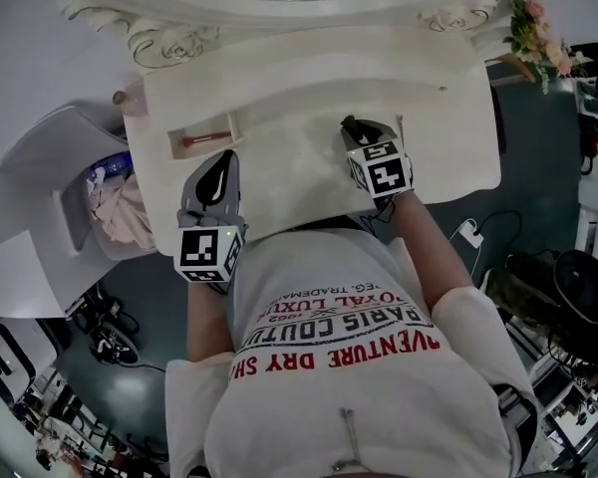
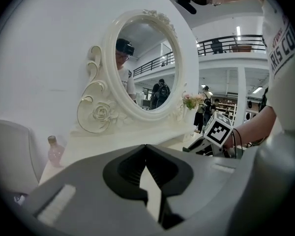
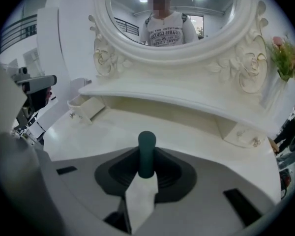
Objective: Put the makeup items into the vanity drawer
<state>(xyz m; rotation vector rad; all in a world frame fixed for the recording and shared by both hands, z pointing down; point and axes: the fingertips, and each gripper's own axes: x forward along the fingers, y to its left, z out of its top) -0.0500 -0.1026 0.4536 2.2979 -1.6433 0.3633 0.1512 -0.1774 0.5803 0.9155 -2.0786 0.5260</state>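
My right gripper (image 1: pixel 356 127) (image 3: pixel 146 156) hangs over the middle of the white vanity top (image 1: pixel 299 98) and is shut on a dark green makeup tube (image 3: pixel 147 149). The tube stands up between the jaws and sticks out past their tips. At the table's left an open drawer (image 1: pixel 237 125) (image 3: pixel 88 108) holds a red stick-like item (image 1: pixel 205 139). My left gripper (image 1: pixel 221 167) (image 2: pixel 146 149) is near the table's front edge, just below that drawer. Its tips meet with nothing between them.
A pink bottle (image 1: pixel 130 98) (image 2: pixel 54 151) stands at the table's far left corner. The oval mirror (image 2: pixel 147 63) (image 3: pixel 172 14) rises at the back, with a flower vase (image 1: pixel 540 33) (image 3: pixel 285 58) at the right. A small closed drawer (image 3: pixel 242 134) sits under the shelf. A white bin (image 1: pixel 75 182) stands left of the table.
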